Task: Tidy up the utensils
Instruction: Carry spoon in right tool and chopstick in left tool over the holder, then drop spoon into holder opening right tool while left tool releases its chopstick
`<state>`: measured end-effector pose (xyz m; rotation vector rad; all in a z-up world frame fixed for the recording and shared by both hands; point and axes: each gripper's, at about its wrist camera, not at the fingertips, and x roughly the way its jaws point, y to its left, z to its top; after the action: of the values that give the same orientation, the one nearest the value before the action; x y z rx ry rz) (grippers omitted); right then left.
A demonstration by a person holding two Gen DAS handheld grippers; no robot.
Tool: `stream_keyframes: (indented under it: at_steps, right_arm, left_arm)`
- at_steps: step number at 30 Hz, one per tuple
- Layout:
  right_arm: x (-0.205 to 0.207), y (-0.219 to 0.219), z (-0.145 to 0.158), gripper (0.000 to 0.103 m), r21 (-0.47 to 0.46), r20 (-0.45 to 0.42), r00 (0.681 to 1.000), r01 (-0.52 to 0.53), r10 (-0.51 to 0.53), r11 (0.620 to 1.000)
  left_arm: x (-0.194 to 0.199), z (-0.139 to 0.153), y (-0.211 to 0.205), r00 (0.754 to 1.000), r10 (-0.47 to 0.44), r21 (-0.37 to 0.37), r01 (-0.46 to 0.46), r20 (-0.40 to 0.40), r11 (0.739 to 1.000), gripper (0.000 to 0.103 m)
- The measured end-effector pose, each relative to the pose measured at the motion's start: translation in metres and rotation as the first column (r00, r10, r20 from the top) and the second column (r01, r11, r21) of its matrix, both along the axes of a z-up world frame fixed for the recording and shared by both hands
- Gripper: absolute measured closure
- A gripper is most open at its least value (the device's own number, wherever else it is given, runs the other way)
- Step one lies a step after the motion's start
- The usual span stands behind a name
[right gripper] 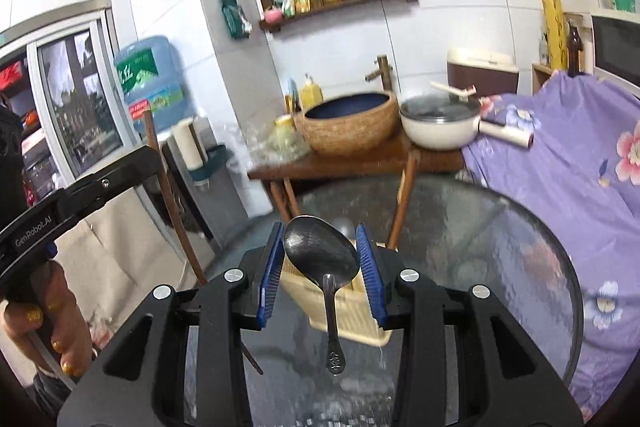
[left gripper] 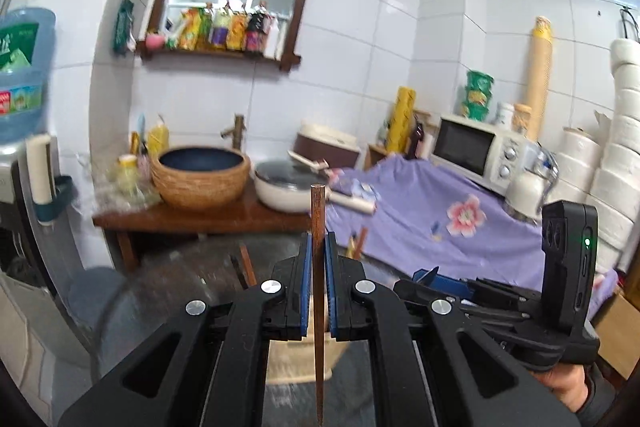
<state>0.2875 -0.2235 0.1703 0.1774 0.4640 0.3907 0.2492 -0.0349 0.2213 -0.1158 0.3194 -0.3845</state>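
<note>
Left tool: closed; its blue pads clamp a single dark wooden chopstick near mid-length.
Chopstick attitude: upright, blunt end above the pads, pointed end hanging below them.
Right tool: partly closed; its blue pads press on the two edges of the bowl of a metal spoon.
Spoon attitude: bowl uppermost and facing the camera, handle hanging straight down, clear of the table.
Utensil basket: cream slatted plastic, standing on the round glass table, directly behind and below the spoon. Contents: hidden by the spoon and the right tool; cannot tell.
Same basket, left view: seen only in part, below the left tool; contents not visible.
Woven basin: on the wooden side table beyond the glass table; dark blue interior, apparently holding nothing, though the image is blurred.
White pan: just beside the basin on its right, closed by a glass lid; contents not legible through the lid.
Wall shelf: framed in dark wood, carrying a row of bottles and packets.
Water jug: large blue bottle, left of the side table.
Microwave: on the surface covered by the purple floral cloth, with cups and tubs stacked on top.
Holding hands: person's left hand on the left tool's grip; right hand barely in view.
</note>
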Motion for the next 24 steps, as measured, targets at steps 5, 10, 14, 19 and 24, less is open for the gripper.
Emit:
stream_keyframes:
  at_steps: [5, 10, 14, 19, 24]
  right_arm:
    - [0.029, 0.011, 0.018, 0.066, -0.010, 0.047, 0.998, 0.047, -0.047, 0.999]
    - [0.050, 0.017, 0.019, 0.066, -0.008, 0.105, 0.991, 0.087, -0.086, 0.996]
    - [0.066, 0.021, -0.005, 0.066, -0.026, 0.120, 0.986, 0.117, -0.113, 0.993]
    - [0.077, 0.024, -0.041, 0.066, -0.047, 0.092, 0.987, 0.134, -0.130, 0.990]
    - [0.082, 0.027, -0.072, 0.066, -0.088, 0.057, 0.990, 0.136, -0.131, 0.987]
  left_arm:
    - [0.035, 0.030, 0.002, 0.994, 0.103, -0.035, -0.102, 0.031, 0.994, 0.097]
    - [0.073, 0.036, 0.010, 0.982, 0.187, -0.078, -0.185, 0.023, 0.980, 0.097]
    - [0.093, 0.012, 0.010, 0.972, 0.233, -0.096, -0.231, 0.010, 0.968, 0.097]
    - [0.100, -0.025, 0.005, 0.969, 0.249, -0.102, -0.248, -0.007, 0.963, 0.097]
    - [0.103, -0.058, -0.005, 0.975, 0.219, -0.059, -0.221, -0.031, 0.974, 0.097]
